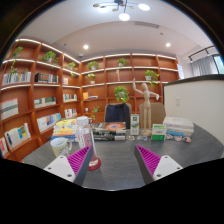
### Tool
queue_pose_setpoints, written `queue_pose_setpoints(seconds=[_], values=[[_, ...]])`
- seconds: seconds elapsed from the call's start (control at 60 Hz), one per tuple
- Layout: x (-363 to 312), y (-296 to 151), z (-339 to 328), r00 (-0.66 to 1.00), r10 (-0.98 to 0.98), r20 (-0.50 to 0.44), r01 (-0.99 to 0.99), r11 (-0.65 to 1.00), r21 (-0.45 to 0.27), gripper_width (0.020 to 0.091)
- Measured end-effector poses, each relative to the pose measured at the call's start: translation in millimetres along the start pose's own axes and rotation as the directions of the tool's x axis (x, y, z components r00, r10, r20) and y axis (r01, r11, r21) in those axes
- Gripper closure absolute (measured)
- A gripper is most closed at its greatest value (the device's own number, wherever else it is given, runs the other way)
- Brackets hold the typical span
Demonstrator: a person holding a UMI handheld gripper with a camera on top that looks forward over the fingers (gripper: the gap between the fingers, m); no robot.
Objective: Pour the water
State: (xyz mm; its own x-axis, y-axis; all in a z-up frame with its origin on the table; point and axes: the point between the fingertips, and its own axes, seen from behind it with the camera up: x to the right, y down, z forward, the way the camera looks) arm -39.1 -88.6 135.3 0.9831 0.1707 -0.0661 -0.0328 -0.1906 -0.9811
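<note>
A clear plastic bottle (85,134) stands upright on the grey table (112,168), just ahead of my left finger. A small red, round thing (94,161) lies at its foot; I cannot tell what it is. A pale cup (58,146) stands to the bottle's left, beyond the left pad. My gripper (108,160) is open wide, low over the table. Only bare tabletop lies between the fingers, and they touch nothing.
Boxes (158,130) and a clear container (179,125) stand at the table's far right. A wooden mannequin (146,100) and a potted plant (121,95) are behind them. Bookshelves (30,95) line the left wall, and a white partition (196,100) is on the right.
</note>
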Motion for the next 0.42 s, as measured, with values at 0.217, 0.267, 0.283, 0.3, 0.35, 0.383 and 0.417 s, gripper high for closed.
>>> queue_pose_setpoints(seconds=[0.217,0.267,0.283,0.3,0.35,0.383,0.417], values=[[19,-11,-19,1.000,-0.001,-0.029,0.002,0.999,0.035,0.0227],[23,-11,-20,0.999,0.005,-0.033,-0.004,0.999,0.035,0.0226],[24,-11,-20,0.999,0.008,-0.035,-0.006,0.999,0.035,0.0225],[23,-11,-20,0.999,0.010,-0.039,-0.009,0.999,0.034,0.0225],[25,-10,-20,0.999,0.016,-0.046,-0.014,0.999,0.036,0.0225],[27,-11,-20,0.998,0.022,-0.051,-0.020,0.999,0.038,0.0225],[28,-10,-20,0.998,0.030,-0.052,-0.028,0.999,0.038,0.0224]])
